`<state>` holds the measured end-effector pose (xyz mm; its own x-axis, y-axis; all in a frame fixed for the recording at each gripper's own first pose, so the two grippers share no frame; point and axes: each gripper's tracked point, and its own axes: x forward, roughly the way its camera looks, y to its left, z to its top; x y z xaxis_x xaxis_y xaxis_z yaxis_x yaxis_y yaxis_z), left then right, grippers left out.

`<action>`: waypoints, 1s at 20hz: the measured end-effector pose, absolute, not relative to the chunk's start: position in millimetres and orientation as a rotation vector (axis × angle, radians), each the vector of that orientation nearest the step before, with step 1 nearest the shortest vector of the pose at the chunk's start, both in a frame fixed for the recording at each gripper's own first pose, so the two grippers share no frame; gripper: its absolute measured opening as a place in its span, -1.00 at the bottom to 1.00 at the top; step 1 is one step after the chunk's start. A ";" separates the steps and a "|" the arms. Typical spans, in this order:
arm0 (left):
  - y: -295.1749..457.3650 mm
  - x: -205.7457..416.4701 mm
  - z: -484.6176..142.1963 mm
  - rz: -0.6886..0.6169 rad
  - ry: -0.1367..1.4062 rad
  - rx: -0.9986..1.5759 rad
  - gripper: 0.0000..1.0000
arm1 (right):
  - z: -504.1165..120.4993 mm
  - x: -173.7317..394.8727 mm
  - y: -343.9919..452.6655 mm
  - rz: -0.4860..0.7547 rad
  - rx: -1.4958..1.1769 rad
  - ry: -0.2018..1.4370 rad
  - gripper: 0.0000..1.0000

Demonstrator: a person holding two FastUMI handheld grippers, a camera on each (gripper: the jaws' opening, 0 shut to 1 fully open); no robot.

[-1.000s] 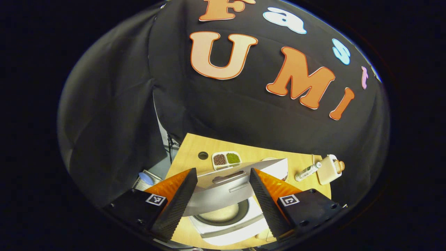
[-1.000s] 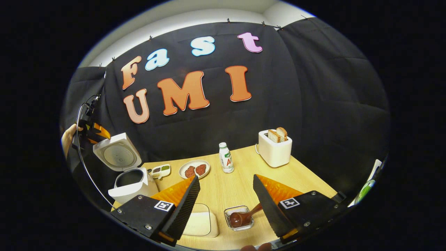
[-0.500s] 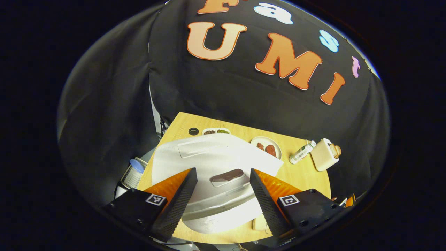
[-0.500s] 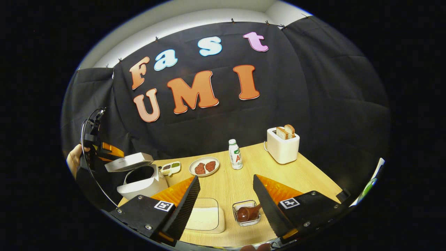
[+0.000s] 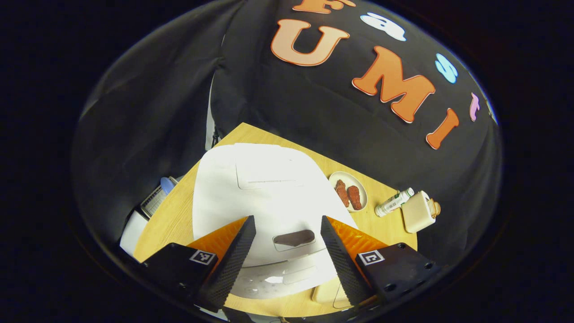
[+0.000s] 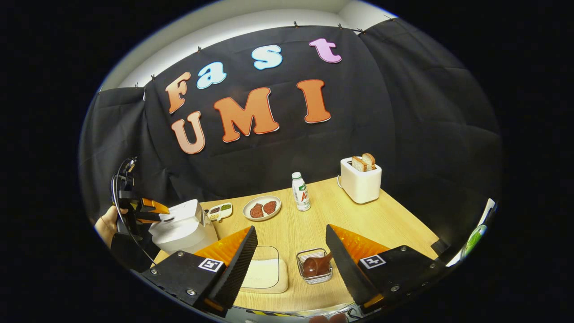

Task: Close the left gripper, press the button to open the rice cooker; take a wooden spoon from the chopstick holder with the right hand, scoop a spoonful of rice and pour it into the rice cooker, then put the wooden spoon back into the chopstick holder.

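Lowered since the earlier frames, the rice cooker (image 6: 181,226) lid now sits shut under the left tongs (image 5: 287,251); both tongs, left and right (image 6: 291,264), gape apart, so the sequence looks finished.

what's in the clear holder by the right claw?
The wooden spoon lies in the clear holder, bowl end down against the bottom and handle leaning up over the rim. Part of the handle is covered by a finger of the right claw. Nothing else can be made out inside.
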<state>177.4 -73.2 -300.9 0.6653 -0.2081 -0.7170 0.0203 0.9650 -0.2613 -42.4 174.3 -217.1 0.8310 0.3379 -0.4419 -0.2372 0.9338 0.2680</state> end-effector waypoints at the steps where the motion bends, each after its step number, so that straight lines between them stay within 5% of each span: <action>1: -71.1 176.9 -306.5 -0.119 0.834 -0.219 1.00 | -217.3 -43.5 175.0 0.311 0.207 0.507 0.89; 6: -46.7 178.3 -329.9 -0.027 0.837 0.053 1.00 | -214.6 -44.4 176.1 0.322 0.201 0.498 0.89; 20: -51.3 181.4 -332.4 -0.055 0.787 0.076 0.99 | -218.3 -30.9 161.8 0.289 0.134 0.485 0.90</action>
